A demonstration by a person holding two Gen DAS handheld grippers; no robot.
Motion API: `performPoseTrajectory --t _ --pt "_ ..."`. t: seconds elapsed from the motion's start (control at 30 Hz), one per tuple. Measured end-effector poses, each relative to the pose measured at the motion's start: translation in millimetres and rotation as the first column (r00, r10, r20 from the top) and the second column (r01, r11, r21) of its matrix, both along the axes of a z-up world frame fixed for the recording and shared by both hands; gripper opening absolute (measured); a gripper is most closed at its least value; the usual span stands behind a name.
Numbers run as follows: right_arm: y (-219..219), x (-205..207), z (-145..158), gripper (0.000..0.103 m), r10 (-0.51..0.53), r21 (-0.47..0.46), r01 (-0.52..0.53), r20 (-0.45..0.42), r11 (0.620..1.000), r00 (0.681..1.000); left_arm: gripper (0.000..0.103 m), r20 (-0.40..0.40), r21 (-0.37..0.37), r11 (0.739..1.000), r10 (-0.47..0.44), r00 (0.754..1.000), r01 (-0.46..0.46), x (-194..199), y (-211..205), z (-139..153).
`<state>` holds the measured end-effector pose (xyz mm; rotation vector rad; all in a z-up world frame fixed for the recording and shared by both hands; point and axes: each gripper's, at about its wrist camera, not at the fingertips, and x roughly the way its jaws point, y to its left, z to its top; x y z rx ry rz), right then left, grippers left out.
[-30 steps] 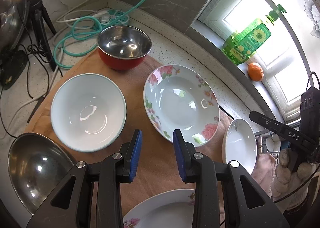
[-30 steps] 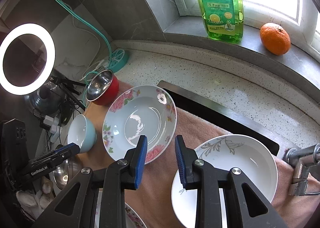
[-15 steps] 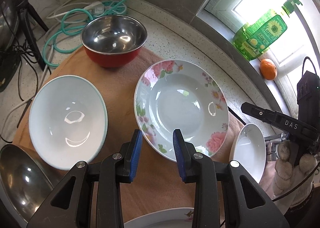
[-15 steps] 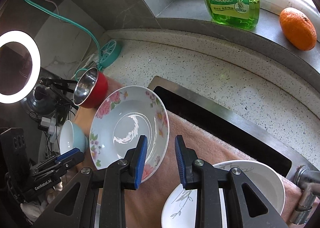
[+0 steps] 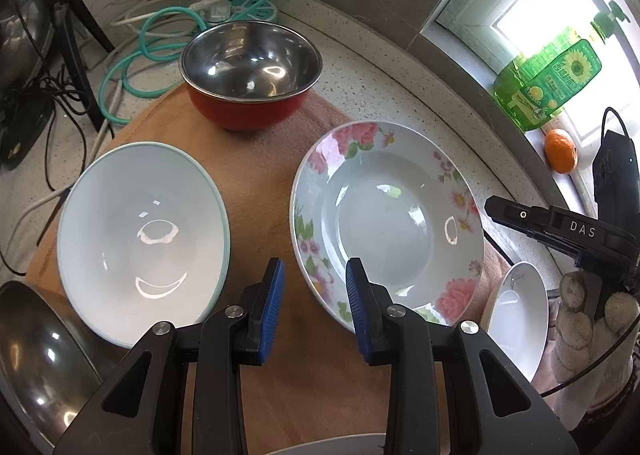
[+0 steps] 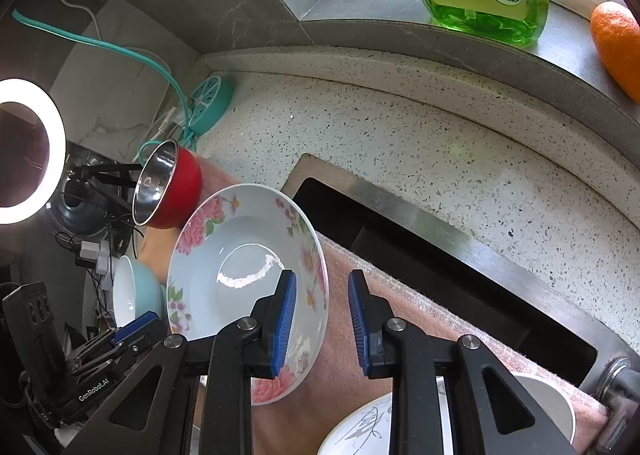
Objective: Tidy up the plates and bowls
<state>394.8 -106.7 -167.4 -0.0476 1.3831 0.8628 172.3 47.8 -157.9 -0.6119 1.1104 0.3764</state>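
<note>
two grippers hang over the cloth [image 5: 256, 191]. the left gripper [image 5: 315, 297] has its jaws apart with nothing in them, beside the flower plate [image 5: 384, 223] and the pale blue bowl [image 5: 140, 235]. the right gripper [image 6: 322, 321] is also apart and empty, with the flower plate's rim between its jaws.

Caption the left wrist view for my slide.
Open left gripper above the cloth, between white bowl and floral plate.

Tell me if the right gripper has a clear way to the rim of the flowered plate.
Probably yes. The right gripper is open and empty, the flowered plate has its near rim between the blue pads, and nothing lies in the way.
</note>
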Motion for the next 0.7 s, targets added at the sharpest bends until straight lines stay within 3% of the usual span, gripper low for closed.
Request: performPoseTrajectory --t 0.4,0.7 --pt "17.7 -1.9 -12.7 0.019 0.038 -0.032 -0.038 0.001 0.999 0.999 0.03 -0.01 -0.045 0.999 0.009 1.0 -0.01 2.4 7.0 -12.9" --pt "20.8 -0.7 -15.5 0.013 0.037 -0.04 -0.037 -0.001 0.999 0.999 0.022 -0.016 -0.058 0.998 -0.003 1.0 0.002 12.5 8.9 -16.0"
